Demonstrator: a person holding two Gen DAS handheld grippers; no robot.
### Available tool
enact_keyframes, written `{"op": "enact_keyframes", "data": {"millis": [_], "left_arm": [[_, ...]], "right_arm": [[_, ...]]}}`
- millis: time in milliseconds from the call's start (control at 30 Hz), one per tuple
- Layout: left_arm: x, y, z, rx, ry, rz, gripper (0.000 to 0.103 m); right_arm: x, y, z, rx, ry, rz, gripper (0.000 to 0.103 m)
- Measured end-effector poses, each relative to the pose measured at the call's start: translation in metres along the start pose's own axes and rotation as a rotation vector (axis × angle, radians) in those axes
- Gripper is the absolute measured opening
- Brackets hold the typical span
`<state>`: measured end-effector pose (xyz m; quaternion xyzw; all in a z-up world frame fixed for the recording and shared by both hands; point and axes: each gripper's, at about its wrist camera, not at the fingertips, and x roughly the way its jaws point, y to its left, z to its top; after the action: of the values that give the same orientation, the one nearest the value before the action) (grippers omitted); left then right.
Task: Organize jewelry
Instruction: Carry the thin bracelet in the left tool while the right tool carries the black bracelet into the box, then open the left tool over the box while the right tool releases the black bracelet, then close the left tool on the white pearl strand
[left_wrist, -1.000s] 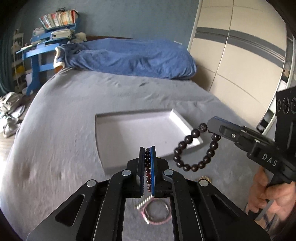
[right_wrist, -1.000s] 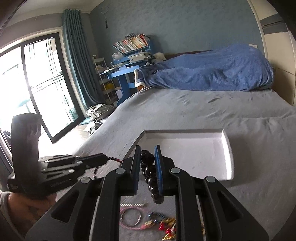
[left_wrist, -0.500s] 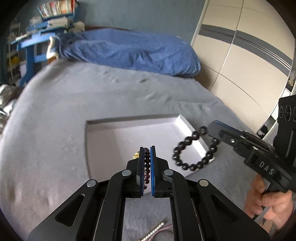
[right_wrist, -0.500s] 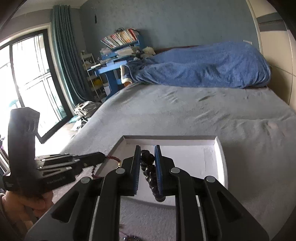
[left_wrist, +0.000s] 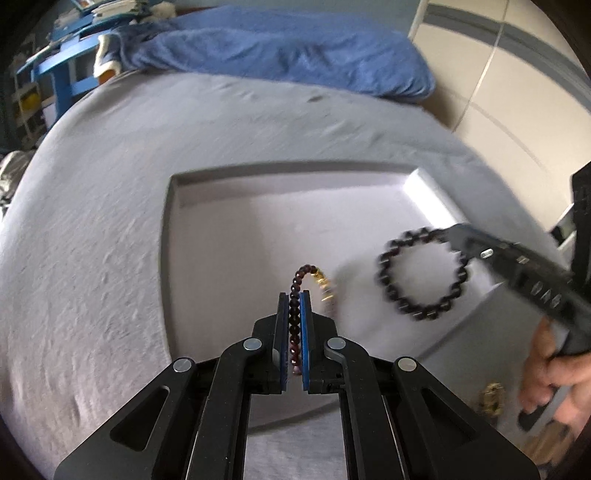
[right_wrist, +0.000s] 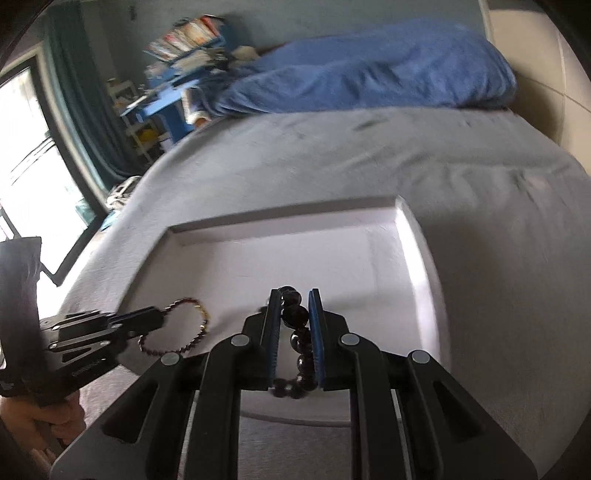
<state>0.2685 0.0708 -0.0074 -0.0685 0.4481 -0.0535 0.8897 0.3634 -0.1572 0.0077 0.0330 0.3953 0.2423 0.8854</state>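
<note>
A white tray (left_wrist: 207, 221) lies on the grey bed; it also shows in the right wrist view (right_wrist: 388, 251). My left gripper (left_wrist: 294, 295) is shut on a thin dark red bead bracelet (left_wrist: 301, 275) with gold beads, held over the tray's near part; the same bracelet hangs from it in the right wrist view (right_wrist: 184, 325). My right gripper (right_wrist: 294, 293) is shut on a large black bead bracelet (right_wrist: 295, 321), also over the tray; this bracelet hangs as a ring in the left wrist view (left_wrist: 421, 275).
A blue duvet (left_wrist: 280, 48) is piled at the bed's far end. A blue desk with books (right_wrist: 177, 70) stands by the window at left. A wardrobe wall (left_wrist: 498, 81) runs along the right. Gold jewelry (left_wrist: 489, 397) lies on the bed near my right hand.
Both grippers have moved forward with their bracelets and now hang over the tray. The loose jewelry pile that lay under them has dropped out of view.
</note>
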Motion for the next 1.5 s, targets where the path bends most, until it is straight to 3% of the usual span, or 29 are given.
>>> {"op": "enact_keyframes", "data": {"millis": [133, 200, 267, 433, 567, 667, 800, 1000, 1233, 1500], "left_arm": [[0.005, 0.005, -0.005, 0.008, 0.023, 0.062, 0.006], [0.003, 0.004, -0.005, 0.015, 0.021, 0.067, 0.016], [0.0, 0.001, -0.006, 0.027, 0.009, 0.085, 0.036], [-0.015, -0.002, -0.007, 0.043, -0.039, 0.101, 0.042], [-0.035, -0.002, -0.01, 0.034, -0.091, 0.099, 0.052], [-0.051, -0.003, -0.015, 0.033, -0.126, 0.098, 0.057], [-0.071, -0.008, -0.026, 0.039, -0.158, 0.084, 0.058], [-0.088, -0.019, -0.069, 0.063, -0.14, 0.03, 0.058], [-0.081, -0.028, -0.114, 0.123, -0.057, 0.013, 0.044], [-0.066, -0.03, -0.121, 0.145, -0.015, 0.008, 0.043]], "right_arm": [[0.006, -0.009, -0.004, 0.016, 0.028, -0.03, 0.015], [0.007, -0.01, -0.006, 0.014, 0.039, -0.035, 0.015], [0.008, -0.009, -0.008, 0.004, 0.046, -0.046, 0.016], [0.001, -0.007, -0.009, 0.0, 0.037, -0.033, 0.016], [-0.014, -0.009, -0.012, 0.001, 0.002, -0.031, 0.029], [-0.026, -0.01, -0.016, 0.006, -0.023, -0.033, 0.029], [-0.045, -0.004, -0.026, -0.001, -0.06, -0.037, 0.031], [-0.067, -0.002, -0.052, 0.01, -0.071, -0.029, 0.034], [-0.089, 0.007, -0.076, 0.024, -0.076, 0.004, 0.035], [-0.099, 0.025, -0.099, -0.01, -0.068, 0.027, 0.035]]}}
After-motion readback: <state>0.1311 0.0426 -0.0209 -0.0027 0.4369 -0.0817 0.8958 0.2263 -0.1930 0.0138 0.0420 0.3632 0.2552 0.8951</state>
